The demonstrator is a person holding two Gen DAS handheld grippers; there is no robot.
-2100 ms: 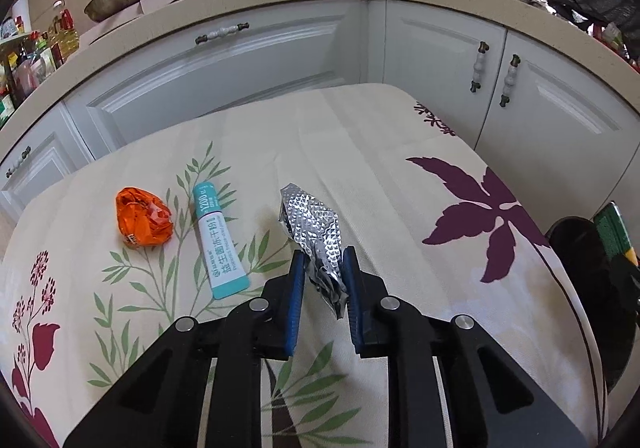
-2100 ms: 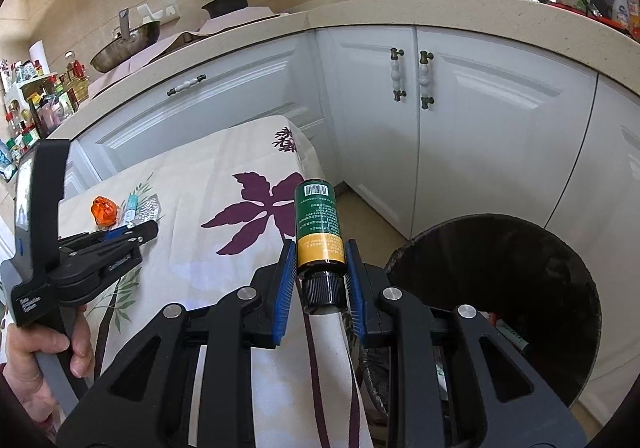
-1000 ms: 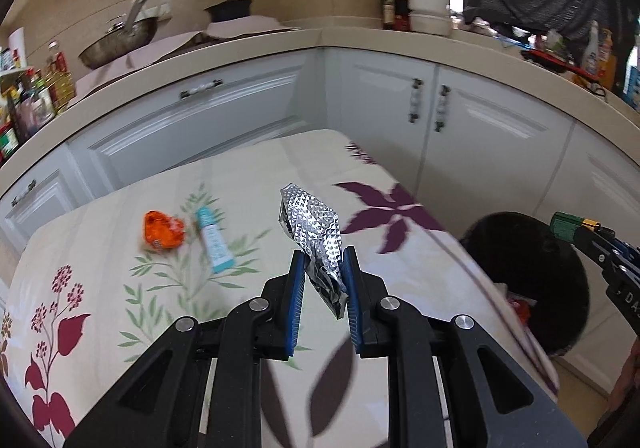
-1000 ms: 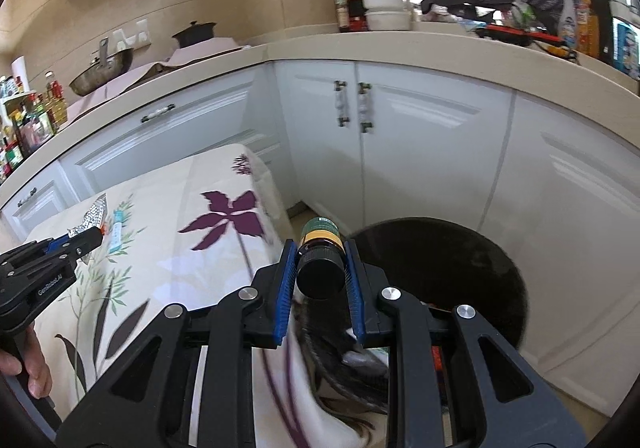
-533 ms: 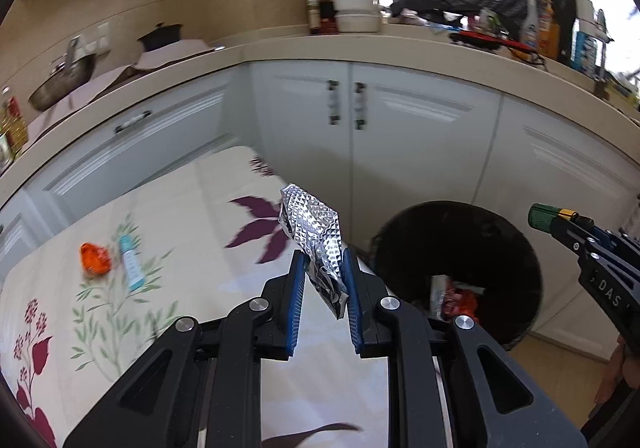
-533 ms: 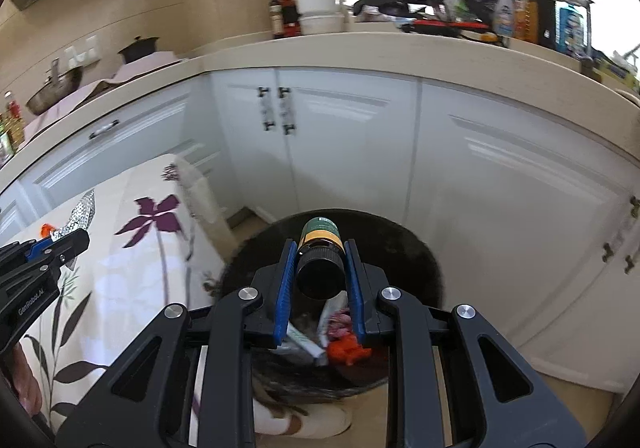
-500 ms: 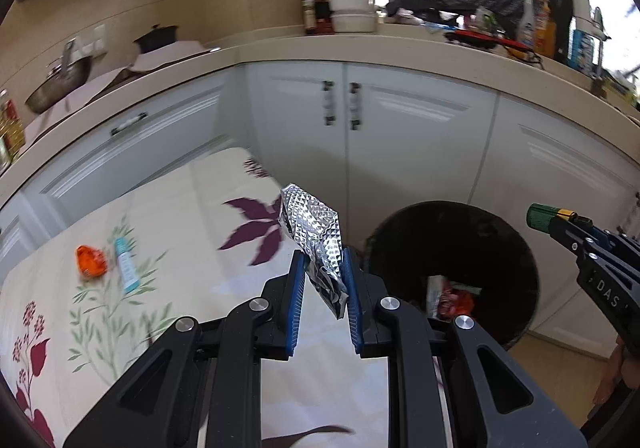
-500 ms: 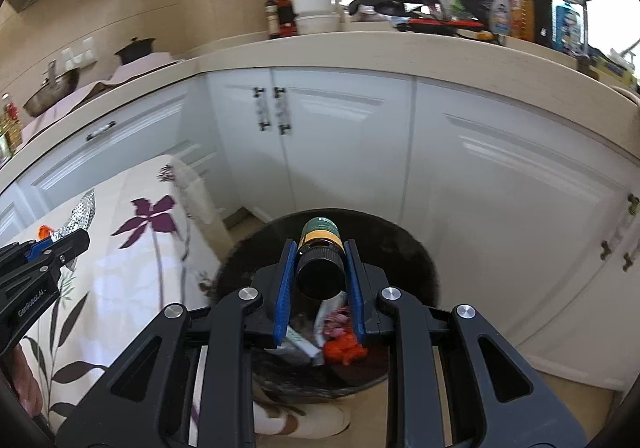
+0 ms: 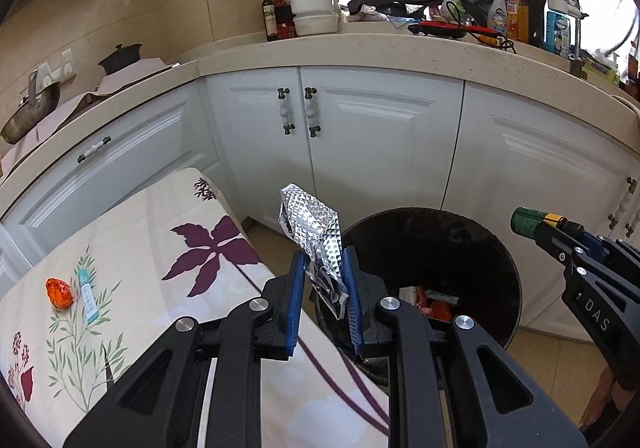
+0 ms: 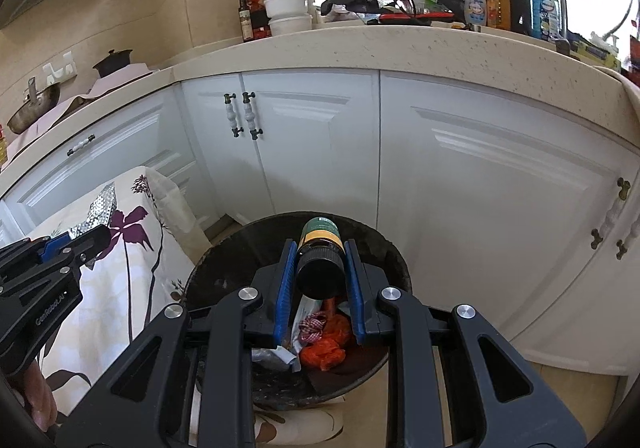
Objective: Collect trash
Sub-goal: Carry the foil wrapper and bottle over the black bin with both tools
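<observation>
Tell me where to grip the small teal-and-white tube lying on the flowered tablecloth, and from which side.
Grip the teal-and-white tube across its narrow middle, coming from above with jaws spanning its width. It lies flat, and the orange crumpled wrapper sits close beside it, so keep that finger tight.

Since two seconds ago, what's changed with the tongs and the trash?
Both tongs swung from the table to the black bin. The right tongs hold the green bottle over it; the left tongs grip the foil wrapper near its rim. Nothing released. Orange wrapper and tube stay put.
</observation>
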